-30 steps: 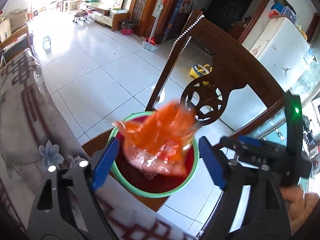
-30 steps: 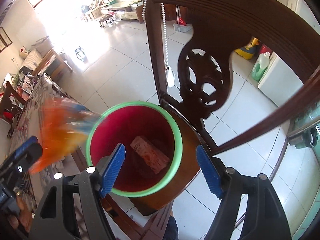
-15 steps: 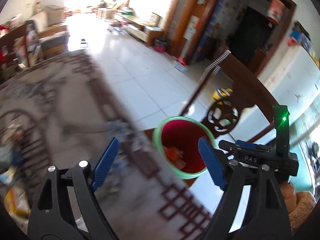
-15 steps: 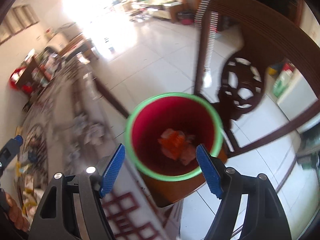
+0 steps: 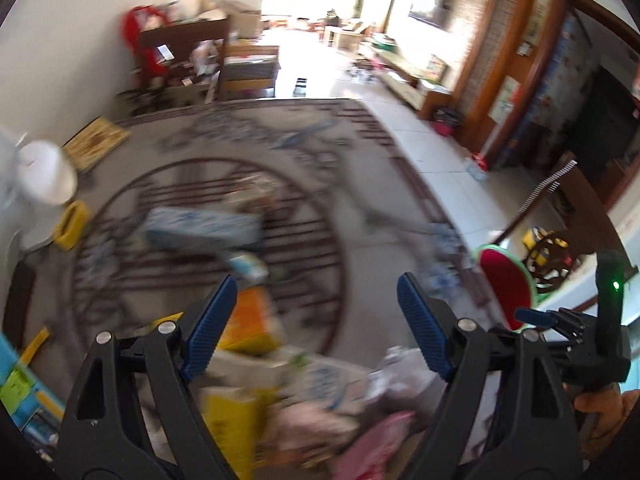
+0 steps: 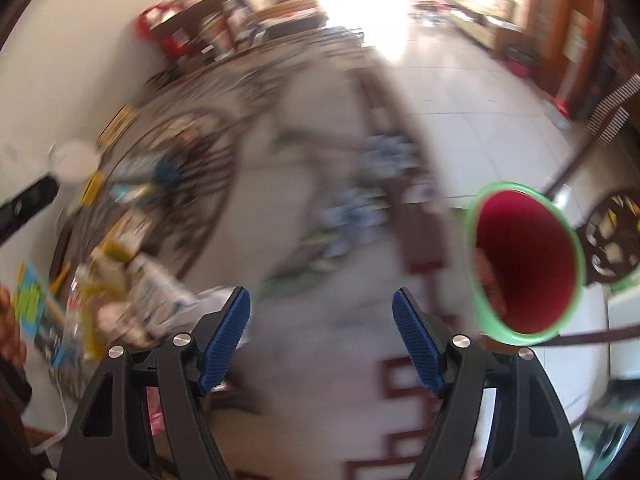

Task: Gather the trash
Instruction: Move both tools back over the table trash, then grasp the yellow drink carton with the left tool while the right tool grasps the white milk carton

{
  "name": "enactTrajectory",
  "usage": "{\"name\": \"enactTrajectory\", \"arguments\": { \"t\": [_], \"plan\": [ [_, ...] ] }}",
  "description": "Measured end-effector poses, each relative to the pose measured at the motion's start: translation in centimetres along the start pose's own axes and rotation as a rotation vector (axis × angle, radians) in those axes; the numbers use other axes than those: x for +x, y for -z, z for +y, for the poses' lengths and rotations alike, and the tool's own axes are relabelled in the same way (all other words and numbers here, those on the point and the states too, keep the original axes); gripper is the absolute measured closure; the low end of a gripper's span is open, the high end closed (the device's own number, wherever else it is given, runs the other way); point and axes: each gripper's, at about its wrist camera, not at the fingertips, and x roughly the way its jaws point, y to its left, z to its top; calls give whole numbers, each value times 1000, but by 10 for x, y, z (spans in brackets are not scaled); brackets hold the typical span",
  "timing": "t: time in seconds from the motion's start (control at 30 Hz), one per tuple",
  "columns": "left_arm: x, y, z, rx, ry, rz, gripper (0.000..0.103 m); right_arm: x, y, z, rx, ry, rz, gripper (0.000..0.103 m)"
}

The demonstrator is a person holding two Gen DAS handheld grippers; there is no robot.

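Observation:
The red bin with a green rim (image 6: 524, 260) stands on a wooden chair beside the table; it also shows at the right of the left wrist view (image 5: 506, 280). Some trash lies inside it (image 6: 490, 284). My left gripper (image 5: 316, 328) is open and empty above a pile of trash on the table: an orange box (image 5: 250, 322), a yellow box (image 5: 230, 420), a white carton (image 5: 320, 376), pink wrapping (image 5: 372, 452). My right gripper (image 6: 322, 340) is open and empty over the patterned tablecloth (image 6: 320, 240), left of the bin. Both views are blurred.
A blue and white packet (image 5: 200, 230), a white cup (image 5: 46, 176) and a yellow object (image 5: 72, 224) lie further out on the table. More trash (image 6: 112, 280) sits at the left of the right wrist view. The carved chair back (image 5: 560, 256) rises behind the bin.
The orange wrapper dropped from my left gripper into the bin. Both grippers then swung left, away from the bin and back over the table, staying open.

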Motion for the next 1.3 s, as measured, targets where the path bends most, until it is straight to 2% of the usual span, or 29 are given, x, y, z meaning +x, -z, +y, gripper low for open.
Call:
{"name": "enactTrajectory", "arguments": {
  "t": [0.13, 0.33, 0.47, 0.57, 0.67, 0.73, 0.8, 0.87, 1.0, 1.03, 1.13, 1.2, 1.23, 1.3],
  "plan": [
    [-12, 13, 49, -49, -58, 2, 23, 24, 4, 63, -195, -51, 75, 31],
    [-19, 24, 98, -16, -120, 21, 23, 70, 21, 137, -516, 32, 204, 31],
    [-14, 30, 121, 42, -139, 66, 23, 95, 14, 158, -594, 65, 228, 31],
    [-4, 34, 133, 76, -129, 106, 23, 108, 2, 166, -596, 34, 241, 31],
    [12, 38, 142, 124, -79, 166, 23, 123, -5, 177, -610, 4, 292, 31],
    [26, 39, 141, 180, -43, 216, 23, 131, -7, 181, -606, 17, 308, 31],
    [40, 40, 140, 218, -15, 255, 23, 136, -13, 179, -580, 7, 314, 37],
    [53, 38, 137, 240, 8, 287, 23, 133, -17, 174, -542, -1, 302, 42],
    [73, 29, 125, 271, 91, 310, 22, 114, -29, 155, -436, -41, 255, 46],
    [82, 26, 121, 280, 120, 326, 19, 109, -31, 149, -405, -48, 239, 46],
    [108, 23, 112, 304, 184, 402, 18, 94, -38, 133, -309, -67, 196, 47],
    [123, 25, 105, 332, 194, 450, 17, 84, -38, 128, -262, -79, 174, 47],
    [129, 26, 101, 367, 177, 451, 10, 79, -41, 125, -240, -84, 162, 47],
    [138, 26, 94, 402, 183, 481, 10, 70, -41, 119, -217, -91, 151, 47]
  ]
}}
